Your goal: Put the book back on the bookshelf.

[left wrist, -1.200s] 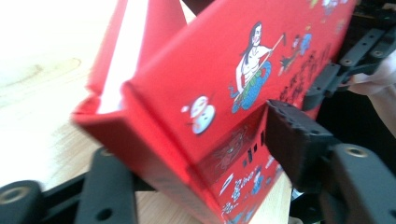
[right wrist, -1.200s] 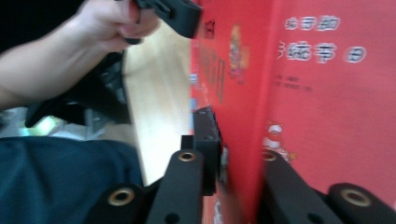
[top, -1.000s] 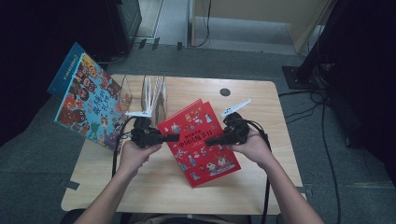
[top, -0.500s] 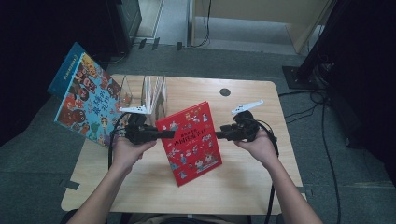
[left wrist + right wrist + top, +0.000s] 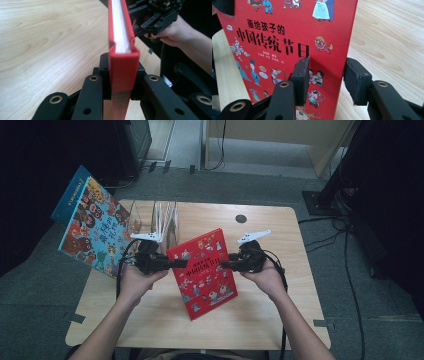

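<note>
The red book [image 5: 202, 267] is held up off the worktop [image 5: 280, 305], tilted, between the two grippers in the high view. A second ago it lay lower and flatter on the wood; it now stands nearer upright, with its top corner close to the clear book rack [image 5: 159, 220] at the back of the worktop.

Left gripper [image 5: 172, 264]: its jaws have just been closing, with a slight easing at the end, and are now clenched on the spine edge of the red book — the left gripper view shows the spine wedged tight between both black jaws, pages running away from the camera.

Right gripper [image 5: 226, 265]: its jaws have just been opening a little. In the right gripper view the fore edge of the cover runs between them; one pad lies against the printed front, while the other stands off the book with bare wood showing in the gap. Judged released, or at most steadying — not a firm grip.

Judgement: the weight has passed to the left gripper, and the book is being stood up, probably for sliding into the rack. Risk: a one-sided hold at the spine may let the book swing or sag.

A second, larger picture book [image 5: 92, 227] leans off the worktop's left edge, untouched.
</note>
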A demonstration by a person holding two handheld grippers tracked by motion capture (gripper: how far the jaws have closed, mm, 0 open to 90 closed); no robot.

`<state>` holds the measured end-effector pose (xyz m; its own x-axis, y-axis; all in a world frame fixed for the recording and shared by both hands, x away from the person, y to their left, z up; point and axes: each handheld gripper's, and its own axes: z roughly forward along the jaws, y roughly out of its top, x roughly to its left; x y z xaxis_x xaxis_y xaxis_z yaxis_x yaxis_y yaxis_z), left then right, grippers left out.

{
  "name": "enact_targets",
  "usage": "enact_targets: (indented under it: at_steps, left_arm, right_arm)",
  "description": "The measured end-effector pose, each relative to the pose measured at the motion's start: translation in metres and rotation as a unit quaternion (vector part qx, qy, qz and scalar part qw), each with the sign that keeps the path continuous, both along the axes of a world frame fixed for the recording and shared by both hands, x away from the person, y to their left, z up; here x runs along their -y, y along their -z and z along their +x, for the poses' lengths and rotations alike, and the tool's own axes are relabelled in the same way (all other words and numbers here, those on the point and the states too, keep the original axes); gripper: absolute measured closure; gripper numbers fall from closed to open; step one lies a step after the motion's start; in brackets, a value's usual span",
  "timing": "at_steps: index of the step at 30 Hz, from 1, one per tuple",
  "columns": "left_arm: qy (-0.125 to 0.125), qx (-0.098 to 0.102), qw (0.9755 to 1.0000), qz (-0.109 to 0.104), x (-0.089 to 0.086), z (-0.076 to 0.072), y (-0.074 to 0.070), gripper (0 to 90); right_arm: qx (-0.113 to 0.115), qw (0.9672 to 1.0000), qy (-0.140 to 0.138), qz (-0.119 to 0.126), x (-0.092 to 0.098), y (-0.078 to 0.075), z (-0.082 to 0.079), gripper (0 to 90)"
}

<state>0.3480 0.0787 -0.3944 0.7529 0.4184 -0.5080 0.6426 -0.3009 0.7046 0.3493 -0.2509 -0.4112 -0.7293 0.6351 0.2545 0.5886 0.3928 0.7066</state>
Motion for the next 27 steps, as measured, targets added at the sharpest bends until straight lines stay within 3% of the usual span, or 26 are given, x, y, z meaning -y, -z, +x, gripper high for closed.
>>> enact_targets:
  at_steps: [2, 5, 9, 11, 20, 23, 27]
  left_arm:
    - [0.006, -0.011, 0.9998, 0.016, 0.004, 0.002, -0.004, 76.9]
    - [0.008, -0.021, 0.9995, 0.023, 0.007, 0.003, -0.007, 76.9]
    - [0.013, -0.048, 0.9981, 0.037, 0.009, 0.01, -0.009, 77.3]
    - [0.019, -0.061, 0.9968, 0.049, 0.01, 0.013, -0.01, 77.2]
    - [0.038, -0.086, 0.9922, 0.083, 0.018, 0.02, -0.015, 76.5]
    - [0.047, -0.093, 0.9893, 0.102, 0.023, 0.022, -0.017, 76.0]
    - [0.052, -0.112, 0.987, 0.103, 0.024, 0.027, -0.016, 76.6]
  right_arm:
    - [0.003, 1.0, -0.006, -0.004, -0.004, 0.0, 0.0, 57.4]
    - [0.003, 0.9999, -0.01, -0.003, -0.007, 0.0, 0.0, 56.8]
    - [0.001, 1.0, -0.01, 0.001, -0.008, 0.001, 0.001, 56.7]
    - [0.002, 0.9999, -0.01, -0.001, -0.009, 0.002, 0.001, 56.7]
    - [0.005, 0.9998, -0.017, 0.001, -0.015, 0.002, 0.0, 55.9]
    - [0.004, 0.9997, -0.023, -0.001, -0.018, 0.002, 0.0, 55.4]
    - [0.006, 0.9996, -0.026, 0.001, -0.02, 0.002, 0.001, 55.0]
